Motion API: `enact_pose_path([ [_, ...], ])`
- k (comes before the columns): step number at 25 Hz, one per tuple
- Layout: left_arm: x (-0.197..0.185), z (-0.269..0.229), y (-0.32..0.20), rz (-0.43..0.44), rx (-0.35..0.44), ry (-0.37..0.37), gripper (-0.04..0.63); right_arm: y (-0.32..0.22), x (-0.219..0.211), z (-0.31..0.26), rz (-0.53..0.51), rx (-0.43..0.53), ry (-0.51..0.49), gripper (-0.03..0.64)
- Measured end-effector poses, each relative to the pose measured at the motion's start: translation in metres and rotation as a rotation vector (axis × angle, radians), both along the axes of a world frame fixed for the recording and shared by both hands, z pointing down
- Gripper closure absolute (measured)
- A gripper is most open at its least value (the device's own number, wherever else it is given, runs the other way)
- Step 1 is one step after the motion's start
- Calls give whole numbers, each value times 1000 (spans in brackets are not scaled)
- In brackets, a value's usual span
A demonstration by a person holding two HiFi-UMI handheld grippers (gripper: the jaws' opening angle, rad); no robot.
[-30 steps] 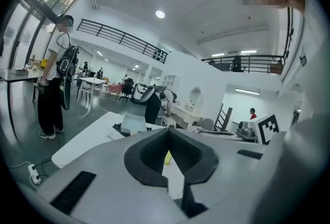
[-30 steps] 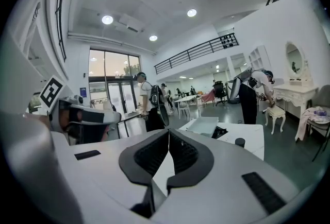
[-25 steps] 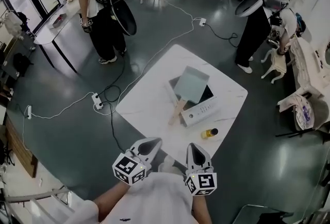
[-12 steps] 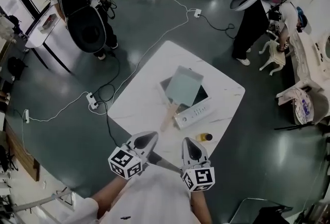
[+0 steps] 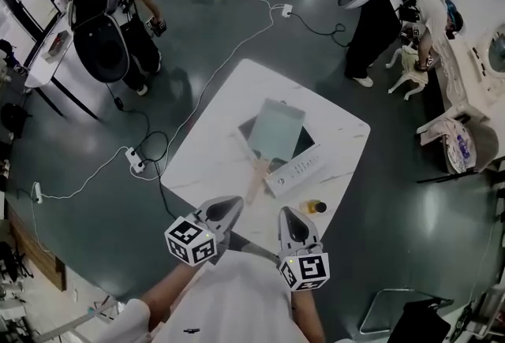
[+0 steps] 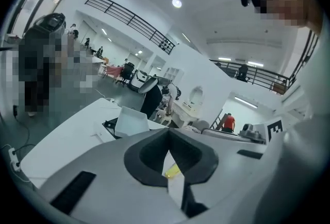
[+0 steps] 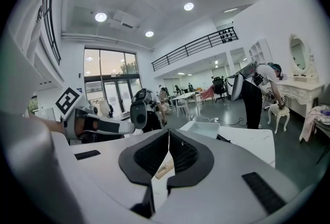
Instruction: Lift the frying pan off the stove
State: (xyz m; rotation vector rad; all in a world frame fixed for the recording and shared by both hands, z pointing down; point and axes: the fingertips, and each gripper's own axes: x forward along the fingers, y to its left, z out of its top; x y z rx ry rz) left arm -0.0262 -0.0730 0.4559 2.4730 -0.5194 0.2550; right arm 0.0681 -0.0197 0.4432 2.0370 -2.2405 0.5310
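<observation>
Task not yet begun, as far as can be seen.

- Frying pan [image 5: 276, 131]: square, pale green, seated on the stove [image 5: 301, 169]. The stove is a flat white cooktop with a control strip along its near edge, set near the middle of the white table [image 5: 211, 136].
- Wooden handle [image 5: 257, 178]: pointed off the stove's near-left side, toward the person. Nothing is touching it.
- Small yellow bottle [image 5: 314, 207], dark cap: lying on the table just beside the stove's near corner, on the right.
- Left gripper [image 5: 230, 206]: held over the table's near edge, well apart from pan and handle. In the left gripper view its jaws are seen closed tip to tip with nothing gripped. Only a sliver of the yellow bottle is glimpsed through the hollow behind the tips.
- Right gripper [image 5: 286, 215]: held alongside the left, also short of the stove. In the right gripper view its jaws are likewise seen closed on nothing. The pan's handle is visible far off through the hollow, not between the pads.

Done: nothing that can be credited; the pan has not been raised.

Left, by judgement: one gripper is to be opened and brought forward to the handle. The handle is then to be clamped and the pan lifted clear of the stove. The bottle is close to the right-hand approach and could be knocked.
</observation>
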Motion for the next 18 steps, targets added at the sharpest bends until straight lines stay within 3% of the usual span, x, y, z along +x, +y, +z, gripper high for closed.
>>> enact_pose_path([
  [11, 16, 20, -36, 99, -55, -1, 594, -17, -7, 12, 52, -40, 3, 615],
  [18, 30, 56, -46, 202, -177, -1, 594, -36, -10, 32, 78, -80, 7, 615],
])
